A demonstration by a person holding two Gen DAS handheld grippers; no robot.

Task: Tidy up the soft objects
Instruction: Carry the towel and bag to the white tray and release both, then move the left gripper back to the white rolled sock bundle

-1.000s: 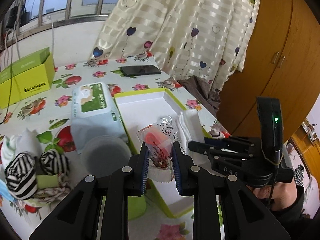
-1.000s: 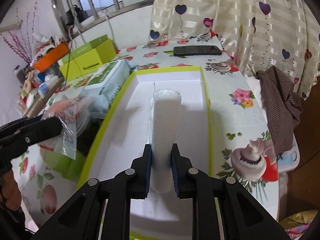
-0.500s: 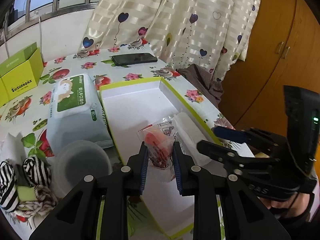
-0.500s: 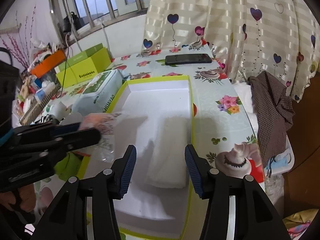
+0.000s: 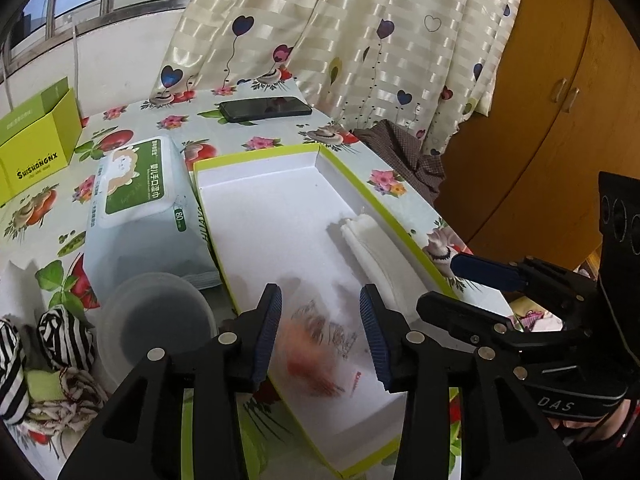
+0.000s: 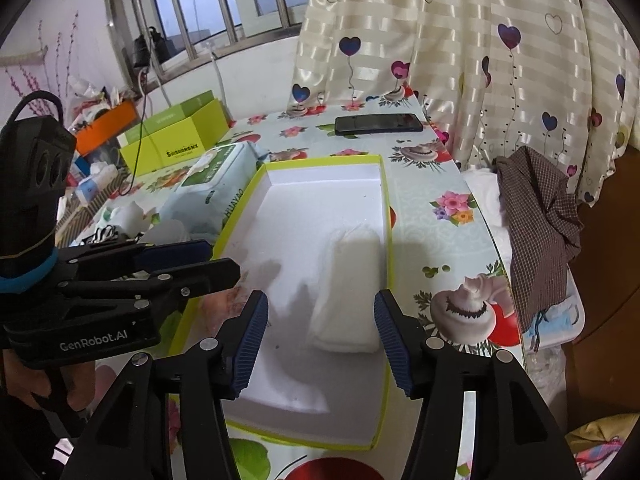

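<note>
A shallow white box with a lime rim (image 5: 344, 172) (image 6: 383, 184) lies on the flowered table. A folded white cloth (image 5: 378, 254) (image 6: 352, 280) rests inside it along the right wall. My left gripper (image 5: 320, 332) is open above the box's near end. A clear packet with an orange item (image 5: 316, 350), blurred, lies in the box between its open jaws, free of the pads. My right gripper (image 6: 320, 340) is open and empty just in front of the white cloth. The left gripper also shows in the right wrist view (image 6: 200, 260).
A pack of wet wipes (image 5: 136, 200) lies left of the box, with a clear plastic cup (image 5: 154, 316) and striped socks (image 5: 60, 336) nearer. A lime carton (image 5: 36, 144) and a black phone (image 5: 266, 108) sit farther back. A checked cloth (image 6: 540, 216) hangs off the right table edge.
My left gripper opened and let the orange packet drop into the box. My right gripper released the white cloth in the box, opened wide and drew back.
</note>
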